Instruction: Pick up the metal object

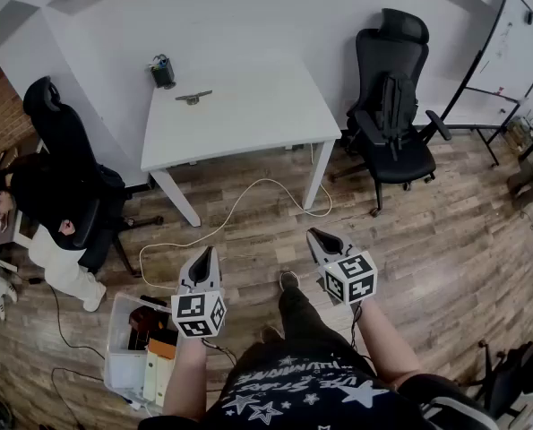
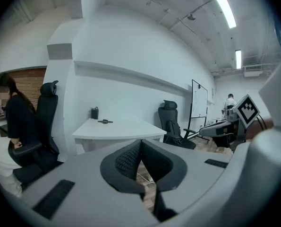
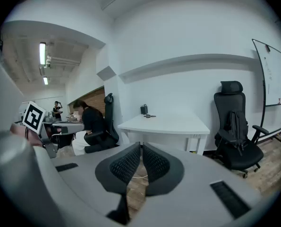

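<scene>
Left gripper (image 1: 204, 253) has its jaws pressed together on nothing, and the right gripper (image 1: 319, 236) is the same. The metal object (image 1: 193, 97) lies well ahead of the left gripper, on the far part of the white table (image 1: 248, 128), near a dark container (image 1: 163, 70). It looks flat, stiff and probably slick, so I'd pinch it across the thicker middle. A white cable (image 1: 239, 206) crosses the floor between tools and table. A black chair (image 1: 396, 106) stands ahead-right of the right gripper, out of the way.

White lettering among printed stars is seen across the chest of the person's dark shirt (image 1: 313, 385), but it cannot be read reliably.
</scene>
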`<state>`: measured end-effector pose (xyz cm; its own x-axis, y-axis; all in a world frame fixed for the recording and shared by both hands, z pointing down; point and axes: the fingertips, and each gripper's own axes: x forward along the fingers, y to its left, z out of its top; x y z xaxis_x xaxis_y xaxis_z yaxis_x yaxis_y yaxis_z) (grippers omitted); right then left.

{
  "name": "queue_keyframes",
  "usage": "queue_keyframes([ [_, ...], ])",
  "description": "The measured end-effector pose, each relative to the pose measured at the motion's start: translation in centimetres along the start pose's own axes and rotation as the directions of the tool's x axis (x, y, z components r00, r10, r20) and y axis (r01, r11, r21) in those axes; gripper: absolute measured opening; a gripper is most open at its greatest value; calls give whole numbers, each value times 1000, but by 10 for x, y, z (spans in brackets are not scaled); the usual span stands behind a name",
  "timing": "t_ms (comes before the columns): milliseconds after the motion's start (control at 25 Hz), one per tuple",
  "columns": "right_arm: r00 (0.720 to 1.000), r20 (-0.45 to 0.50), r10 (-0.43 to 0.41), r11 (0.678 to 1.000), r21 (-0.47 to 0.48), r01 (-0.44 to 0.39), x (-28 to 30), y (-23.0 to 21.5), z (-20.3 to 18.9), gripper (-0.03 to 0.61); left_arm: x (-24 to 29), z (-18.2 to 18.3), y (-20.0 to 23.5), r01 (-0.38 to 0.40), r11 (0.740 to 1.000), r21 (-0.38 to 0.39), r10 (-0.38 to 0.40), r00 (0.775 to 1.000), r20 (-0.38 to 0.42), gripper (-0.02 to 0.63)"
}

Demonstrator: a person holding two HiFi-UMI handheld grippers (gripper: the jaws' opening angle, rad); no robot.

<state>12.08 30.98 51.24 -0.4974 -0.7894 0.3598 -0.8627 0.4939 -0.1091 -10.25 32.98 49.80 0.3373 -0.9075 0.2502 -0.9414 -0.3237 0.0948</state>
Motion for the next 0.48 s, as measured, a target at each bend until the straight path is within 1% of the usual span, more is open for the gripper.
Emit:
queue_keyframes([
  [240, 1000, 5, -7, 1000, -1, 7, -10, 3, -4, 51, -6, -4, -5, 11, 1000, 2, -11, 1000, -3, 20],
  [360, 1000, -5, -5, 1000, -1, 5, -12, 3, -5, 51, -7, -2, -4, 3, 1000, 13, -3, 1000, -2, 20],
  [480, 1000, -10, -5, 1000, -3, 5, -10, -2, -4, 51, -9, 1, 0, -14, 1000, 6, 14, 1000, 4, 20],
])
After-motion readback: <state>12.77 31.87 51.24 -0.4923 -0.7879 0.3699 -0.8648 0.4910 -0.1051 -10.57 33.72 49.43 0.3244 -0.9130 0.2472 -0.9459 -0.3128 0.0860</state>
